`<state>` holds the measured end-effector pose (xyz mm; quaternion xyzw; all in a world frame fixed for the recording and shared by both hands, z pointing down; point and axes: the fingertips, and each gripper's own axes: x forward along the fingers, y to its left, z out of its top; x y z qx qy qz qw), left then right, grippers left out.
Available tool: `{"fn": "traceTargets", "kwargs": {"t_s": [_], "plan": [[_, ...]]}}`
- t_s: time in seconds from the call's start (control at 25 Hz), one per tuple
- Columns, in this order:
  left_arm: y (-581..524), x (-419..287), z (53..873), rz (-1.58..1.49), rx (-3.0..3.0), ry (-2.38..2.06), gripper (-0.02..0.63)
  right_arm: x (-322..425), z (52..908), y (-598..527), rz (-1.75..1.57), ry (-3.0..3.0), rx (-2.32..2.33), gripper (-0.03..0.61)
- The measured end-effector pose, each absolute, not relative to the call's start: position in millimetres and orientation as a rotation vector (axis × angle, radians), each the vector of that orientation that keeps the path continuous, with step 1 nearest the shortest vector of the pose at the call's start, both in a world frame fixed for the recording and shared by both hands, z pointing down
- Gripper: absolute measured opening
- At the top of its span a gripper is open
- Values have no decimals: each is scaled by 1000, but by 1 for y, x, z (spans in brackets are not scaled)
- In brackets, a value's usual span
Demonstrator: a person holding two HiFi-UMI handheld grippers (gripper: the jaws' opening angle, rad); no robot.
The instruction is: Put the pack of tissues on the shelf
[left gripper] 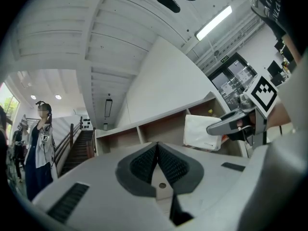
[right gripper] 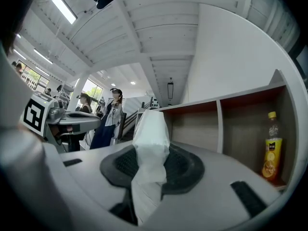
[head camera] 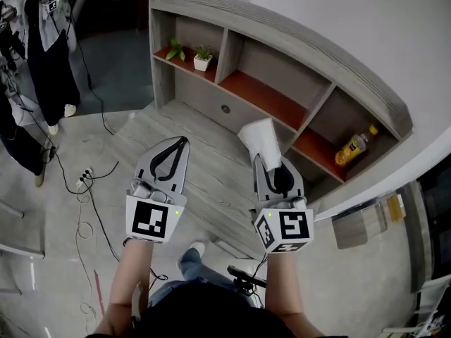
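The white pack of tissues (head camera: 259, 138) stands upright between the jaws of my right gripper (head camera: 272, 166), which is shut on its lower end. In the right gripper view the pack (right gripper: 151, 143) fills the gap between the dark pads (right gripper: 183, 165). It hangs in front of the wooden shelf (head camera: 282, 48), near the middle red-floored compartment (head camera: 262, 94) and apart from it. My left gripper (head camera: 180, 144) is held level to the left, shut with nothing in it; its pads (left gripper: 171, 165) meet. From the left gripper view the pack (left gripper: 202, 132) shows to the right.
A yellow bottle (head camera: 352, 146) lies in the shelf's right compartment. Two small potted plants (head camera: 190, 53) stand in the left one. A person (head camera: 49, 48) stands at the far left, with cables and a power strip (head camera: 86, 177) on the floor.
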<state>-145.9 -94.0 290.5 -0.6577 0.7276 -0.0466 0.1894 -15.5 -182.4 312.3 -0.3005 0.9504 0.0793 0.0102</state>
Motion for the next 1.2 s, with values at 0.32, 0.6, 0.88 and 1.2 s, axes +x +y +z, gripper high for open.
{"fn": "traceTargets", "kwargs": {"t_s": [0.32,0.6,0.88,1.2], "plan": [[-179,-185,287,-154,-1958,1952,11,-59,314,-251,186,2930,-1018,123],[-233,-201,307,-147,-2061,1902,11,-73,328,-294,112,2904,-1114,123],[-266,-209,310,-78,-2127,1880,11,-77,331,-310,112,2903,-1184,124],[-283,-214,304,-48,-2178,1808,11,-73,325,-320,63,2842,-1275,124]]}}
